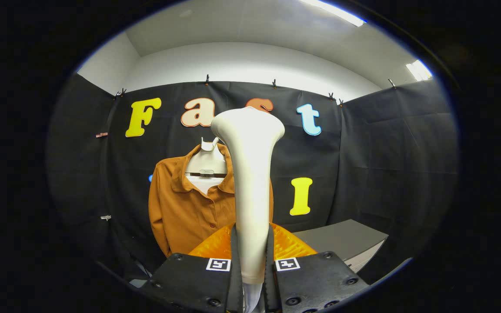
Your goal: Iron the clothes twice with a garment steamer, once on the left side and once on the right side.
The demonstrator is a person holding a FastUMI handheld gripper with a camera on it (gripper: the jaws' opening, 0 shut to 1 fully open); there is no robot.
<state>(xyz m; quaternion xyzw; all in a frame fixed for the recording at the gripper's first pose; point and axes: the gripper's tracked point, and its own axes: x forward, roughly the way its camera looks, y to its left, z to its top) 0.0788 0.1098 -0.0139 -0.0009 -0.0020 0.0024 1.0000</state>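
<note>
A white garment steamer (250,182) stands upright between my fingers, its wide head at the top. My gripper (252,248) is shut on the steamer's handle, both fingers pressing its sides. Beyond it hangs a brown button-up shirt (185,204) on a white hanger form (207,163), against the black booth wall. The steamer covers the shirt's right half from my view. The steamer head is still some way in front of the shirt, not touching it.
A grey table top (342,239) juts in low to the right of the shirt. Black cloth walls close the booth on the left, back and right.
</note>
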